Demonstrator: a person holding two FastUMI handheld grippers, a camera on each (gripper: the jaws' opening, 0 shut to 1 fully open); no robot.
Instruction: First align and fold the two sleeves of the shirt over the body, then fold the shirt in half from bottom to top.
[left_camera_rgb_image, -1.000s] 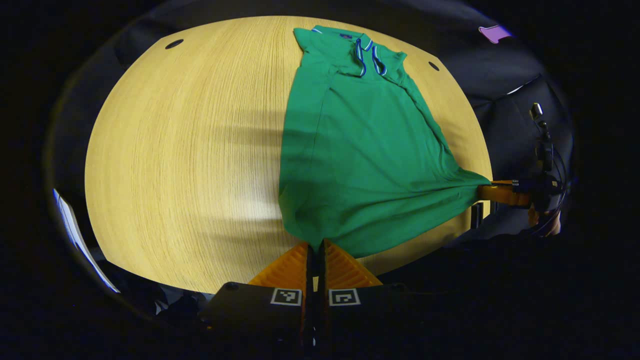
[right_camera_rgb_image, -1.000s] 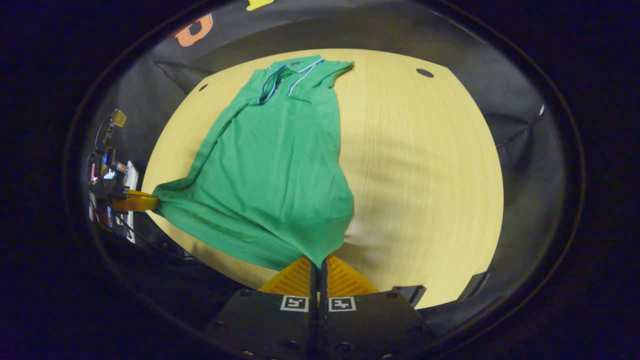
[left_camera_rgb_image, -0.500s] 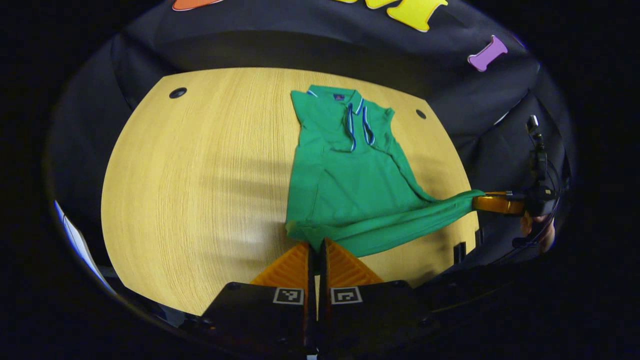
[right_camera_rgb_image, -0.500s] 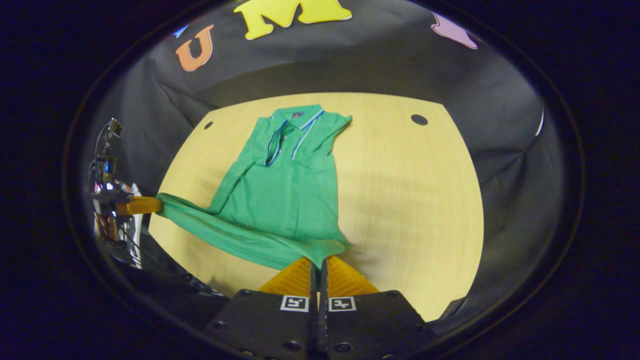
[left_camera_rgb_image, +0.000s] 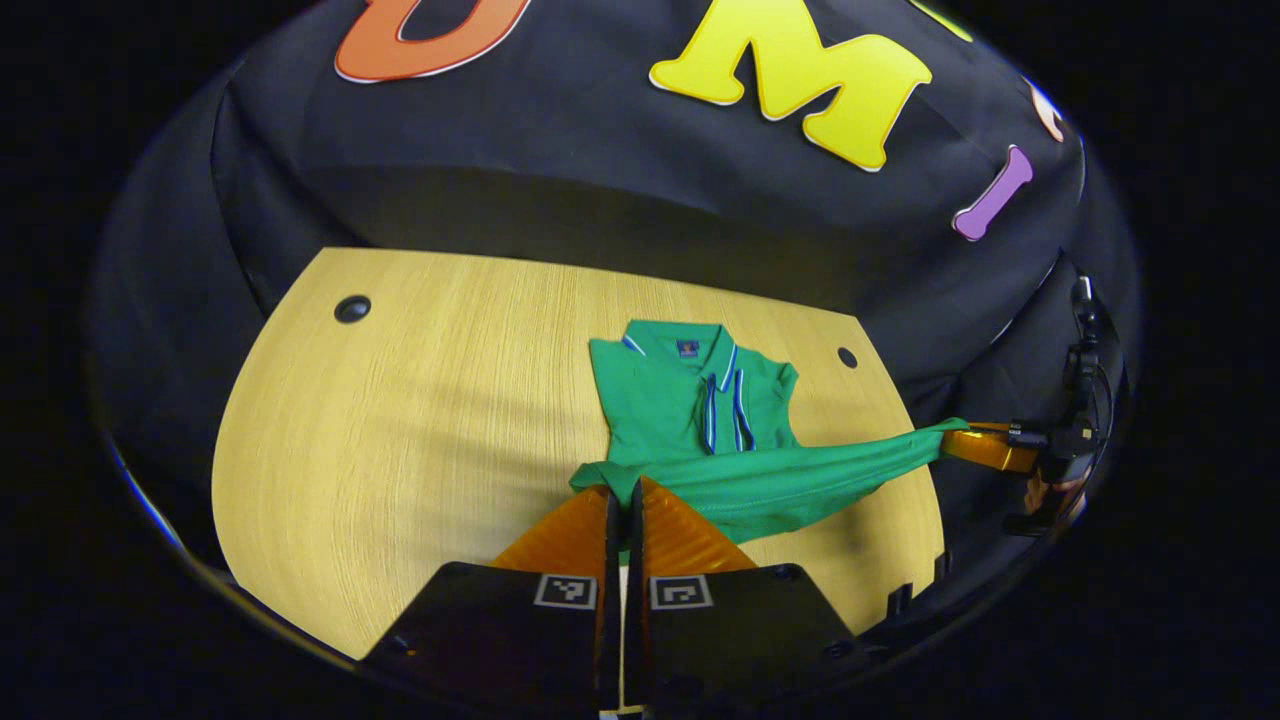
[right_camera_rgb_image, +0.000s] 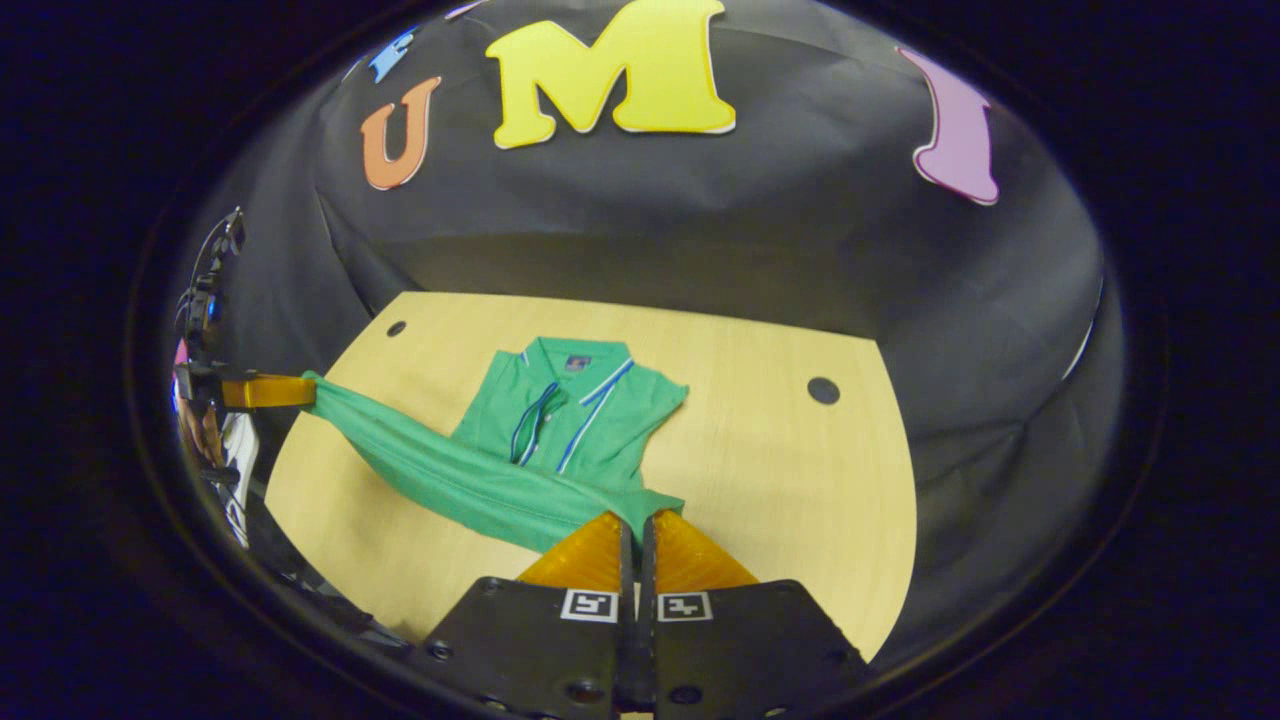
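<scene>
Pale wooden table (left_camera_rgb_image: 400, 400) carries a green polo shirt (left_camera_rgb_image: 690, 400), its hem lifted and stretched taut above the body, collar flat. Left gripper (left_camera_rgb_image: 625, 490) and right gripper (right_camera_rgb_image: 637, 520) each clamp a hem corner.

The left gripper (left_camera_rgb_image: 624, 500) had ribbed, wedge-shaped fingers on a black body carrying two square black-and-white markers. The right gripper (right_camera_rgb_image: 636, 528) matched, with round screws along its lower edge. At far right, black cables (left_camera_rgb_image: 1083, 340) rose above it.
</scene>
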